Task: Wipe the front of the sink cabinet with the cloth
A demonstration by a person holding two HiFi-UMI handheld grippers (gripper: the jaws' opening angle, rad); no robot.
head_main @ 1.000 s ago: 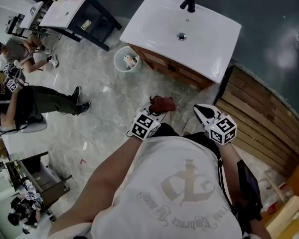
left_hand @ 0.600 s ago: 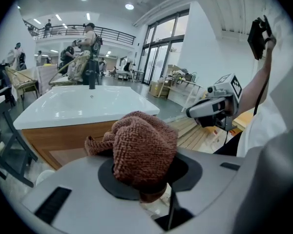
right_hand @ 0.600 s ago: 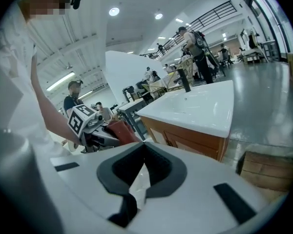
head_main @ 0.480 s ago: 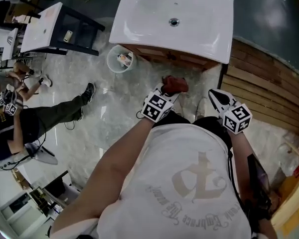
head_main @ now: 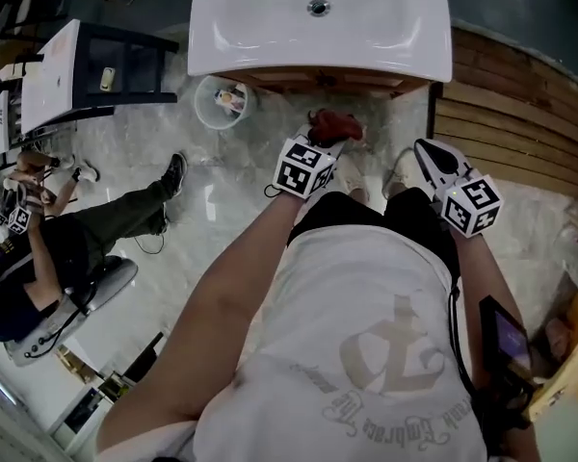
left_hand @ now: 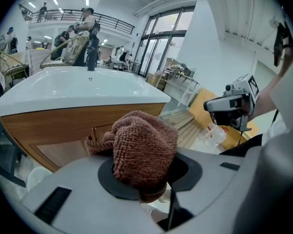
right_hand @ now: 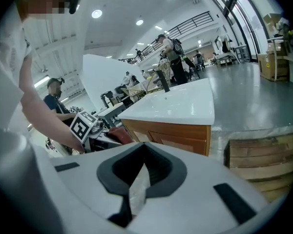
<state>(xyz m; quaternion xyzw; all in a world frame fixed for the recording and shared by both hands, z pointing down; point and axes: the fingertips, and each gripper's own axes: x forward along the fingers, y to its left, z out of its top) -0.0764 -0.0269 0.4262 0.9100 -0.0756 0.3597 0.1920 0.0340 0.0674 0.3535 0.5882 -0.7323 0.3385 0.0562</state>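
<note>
- Left hand-held gripper [left_hand: 145, 182] clamped on the bunched reddish-brown terry cloth [left_hand: 144, 147], near the cabinet.
- Right hand-held gripper [right_hand: 136, 182]: jaws together.
- Left gripper view shows the wooden sink cabinet front [left_hand: 63, 126]; the head view shows mostly the white basin [head_main: 270, 27].
- White shirt [head_main: 366, 306]: lettering illegible.

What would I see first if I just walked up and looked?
The fuzzy reddish-brown cloth clamped in the left gripper. Just beyond it stands a big white sink on a wooden cabinet. The right gripper, off to the side, is shut and empty.
</note>
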